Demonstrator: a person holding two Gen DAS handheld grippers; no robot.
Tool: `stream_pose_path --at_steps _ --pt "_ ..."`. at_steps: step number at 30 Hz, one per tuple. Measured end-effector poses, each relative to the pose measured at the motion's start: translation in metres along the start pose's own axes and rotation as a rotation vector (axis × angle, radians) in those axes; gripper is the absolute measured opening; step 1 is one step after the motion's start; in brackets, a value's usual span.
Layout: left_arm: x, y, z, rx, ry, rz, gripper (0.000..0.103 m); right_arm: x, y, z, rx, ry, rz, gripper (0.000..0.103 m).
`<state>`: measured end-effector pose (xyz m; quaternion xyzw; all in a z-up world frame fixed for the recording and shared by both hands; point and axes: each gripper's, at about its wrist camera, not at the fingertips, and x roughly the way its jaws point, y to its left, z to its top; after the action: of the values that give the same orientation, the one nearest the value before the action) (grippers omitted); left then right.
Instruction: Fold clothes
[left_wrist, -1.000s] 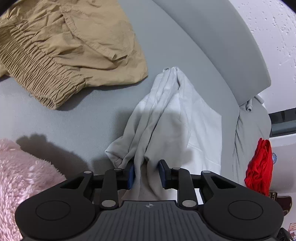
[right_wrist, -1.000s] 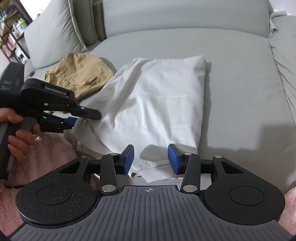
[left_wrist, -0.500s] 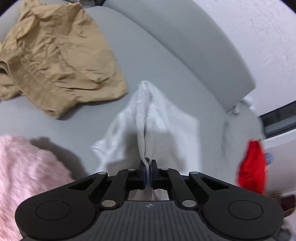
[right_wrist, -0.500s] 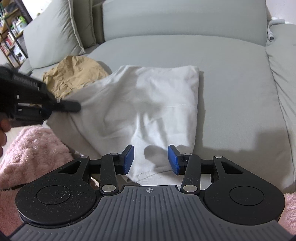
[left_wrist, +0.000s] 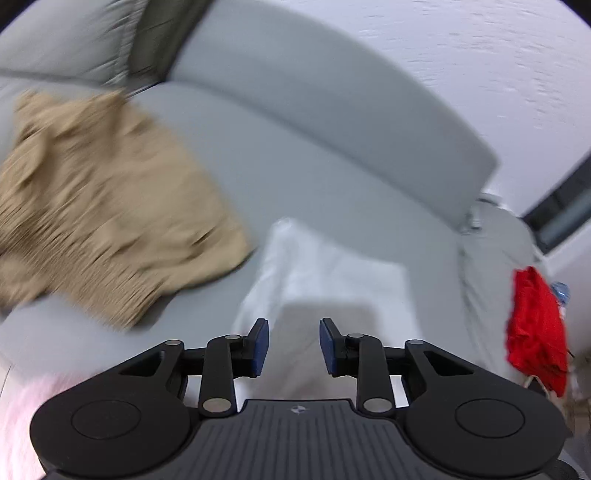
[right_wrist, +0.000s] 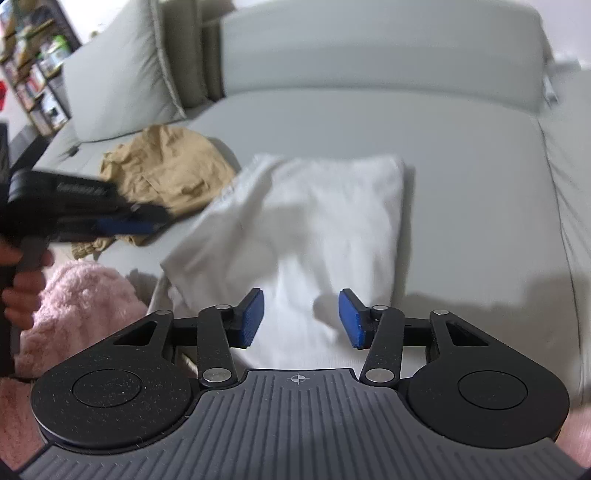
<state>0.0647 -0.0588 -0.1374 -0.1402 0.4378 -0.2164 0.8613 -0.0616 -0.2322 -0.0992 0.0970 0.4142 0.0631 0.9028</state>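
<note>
White cloth, a pale garment (right_wrist: 310, 236), lies on the grey sofa seat (right_wrist: 461, 177) in front of me, folded into a rough rectangle. Its right edge runs fairly straight from near to far and its far right corner is square, while the left side slopes out in loose, rumpled layers toward a ragged near-left corner. My right gripper (right_wrist: 301, 319) is above the near end of it with the blue pads spread wide and nothing between them. My left gripper (left_wrist: 293, 347) is likewise spread apart and empty, with the same garment (left_wrist: 332, 280) just ahead of its fingers; that view is blurred, so fine creases are hard to read. From the right wrist camera the left gripper (right_wrist: 122, 221) shows at the left, apart from the cloth's left edge. Crumpled tan trousers (right_wrist: 166, 173) sit just left of the garment's far corner, close beside it; I cannot tell whether they touch. A pink fluffy blanket (right_wrist: 77, 306) lies at the near left. To the right of the garment the seat is bare grey fabric out to the cushion seam, and more bare seat stretches beyond it to the backrest (right_wrist: 369, 51). Something red (left_wrist: 535, 325) hangs at the far right end of the sofa.
</note>
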Motion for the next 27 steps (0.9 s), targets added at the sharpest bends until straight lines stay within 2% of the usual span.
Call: stream_pose_path --at_steps 1,2,4,7,9,12,13,14,15,16,17,18,20,22,23,25,27 --pt "0.009 0.001 0.003 -0.003 0.0 -0.016 0.015 0.006 0.001 0.006 -0.048 -0.015 -0.009 0.02" --pt "0.019 0.003 0.006 -0.006 0.0 -0.026 0.014 0.011 0.002 0.01 -0.072 -0.02 -0.013 0.013" --pt "0.033 0.007 0.009 -0.013 -0.001 -0.032 0.015 0.023 0.0 0.017 -0.087 -0.022 -0.013 0.013" --pt "0.054 0.013 0.014 -0.027 0.001 -0.037 0.018 0.038 -0.007 0.022 -0.047 0.0 0.021 0.021" --pt "0.063 0.013 0.014 0.012 -0.012 -0.043 0.018 0.054 -0.012 0.02 -0.017 0.027 0.036 0.021" --pt "0.07 0.003 0.013 0.094 -0.031 -0.12 0.018 0.068 -0.017 0.014 0.002 0.062 0.038 0.022" --pt "0.075 0.0 0.013 0.125 -0.026 -0.12 0.018 0.07 -0.019 0.013 0.015 0.066 0.043 0.022" --pt "0.082 -0.003 0.012 0.159 -0.011 -0.098 0.018 0.072 -0.021 0.011 0.028 0.071 0.048 0.022" --pt "0.088 -0.003 0.011 0.175 0.004 -0.051 0.019 0.074 -0.023 0.01 0.04 0.075 0.052 0.022" --pt "0.093 -0.001 0.01 0.174 0.019 0.019 0.015 0.075 -0.023 0.009 0.048 0.073 0.054 0.022" --pt "0.097 0.006 0.009 0.14 0.036 0.1 0.007 0.076 -0.023 0.009 0.053 0.071 0.054 0.021" --pt "0.095 0.018 0.008 0.073 0.038 0.162 0.007 0.078 -0.022 0.008 0.046 0.073 0.051 0.021" --pt "0.079 0.029 0.009 0.017 -0.004 0.244 0.01 0.077 -0.02 0.009 0.02 0.081 0.03 0.021" --pt "0.065 0.034 0.01 0.025 -0.046 0.306 0.006 0.074 -0.018 0.009 -0.004 0.094 -0.008 0.021" --pt "0.059 0.038 0.012 0.007 -0.065 0.277 0.006 0.07 -0.018 0.01 -0.008 0.103 -0.041 0.021" --pt "0.05 0.04 0.015 -0.01 -0.094 0.161 0.006 0.064 -0.017 0.015 -0.022 0.086 -0.072 0.022" --pt "0.055 0.028 0.013 0.025 -0.053 -0.008 0.006 0.06 -0.015 0.022 -0.045 0.043 -0.083 0.022"
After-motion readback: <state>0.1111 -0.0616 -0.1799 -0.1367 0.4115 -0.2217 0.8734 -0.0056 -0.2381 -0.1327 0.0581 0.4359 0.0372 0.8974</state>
